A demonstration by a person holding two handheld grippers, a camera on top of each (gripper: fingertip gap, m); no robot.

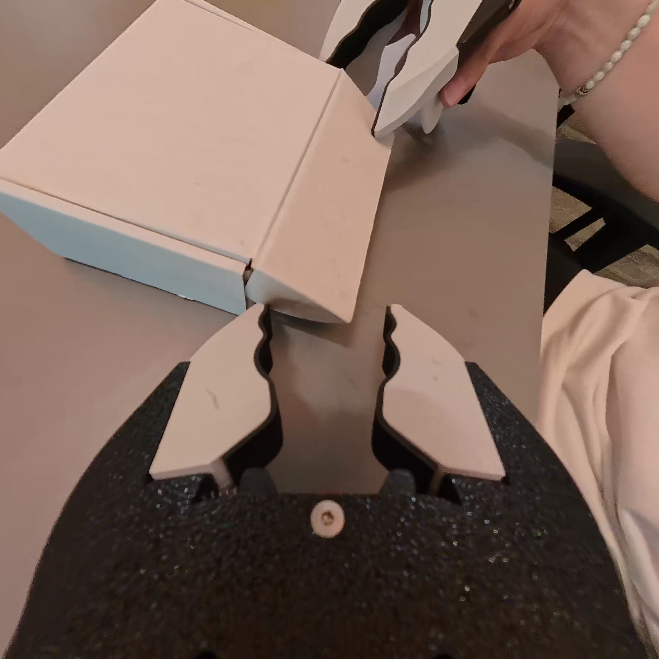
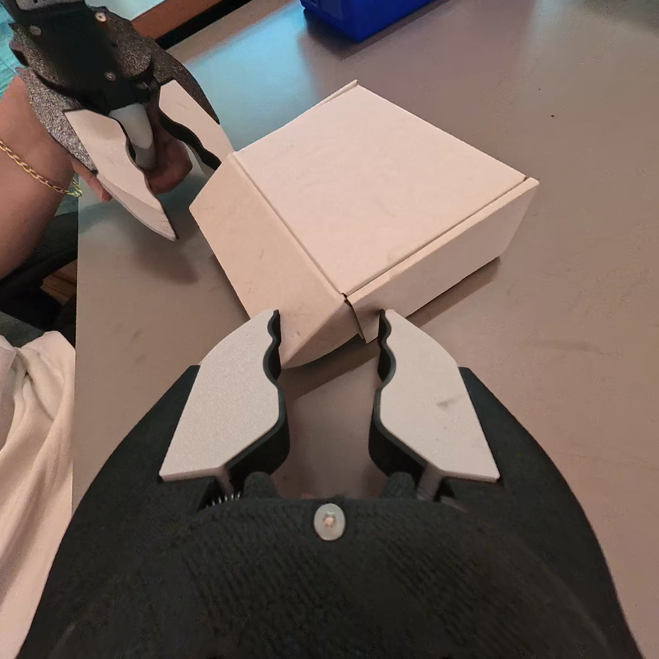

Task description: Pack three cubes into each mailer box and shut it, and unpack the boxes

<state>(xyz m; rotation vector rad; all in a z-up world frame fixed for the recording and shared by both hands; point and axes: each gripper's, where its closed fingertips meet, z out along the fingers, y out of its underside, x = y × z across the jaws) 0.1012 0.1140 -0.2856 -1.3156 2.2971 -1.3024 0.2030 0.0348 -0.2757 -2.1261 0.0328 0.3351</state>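
Observation:
A white mailer box (image 1: 171,142) lies on the grey table (image 1: 445,249), its lid down over the body. The lid's front flap (image 1: 321,221) sticks out at a slant, untucked. My left gripper (image 1: 326,310) is open, its tips at the near corner of that flap. In the right wrist view the same box (image 2: 374,185) and flap (image 2: 264,249) show, and my right gripper (image 2: 330,315) is open with the flap's near corner between its tips. Each gripper also shows in the other's view, at the flap's far corner: the right one (image 1: 403,121), the left one (image 2: 199,192). No cubes are visible.
A blue bin (image 2: 360,14) stands at the far edge of the table. The table's near edge (image 2: 76,285) runs along the person's side, with a white sleeve (image 2: 32,428) and dark chair parts (image 1: 606,214) beyond it. Left tips to right tips: about 15 centimetres.

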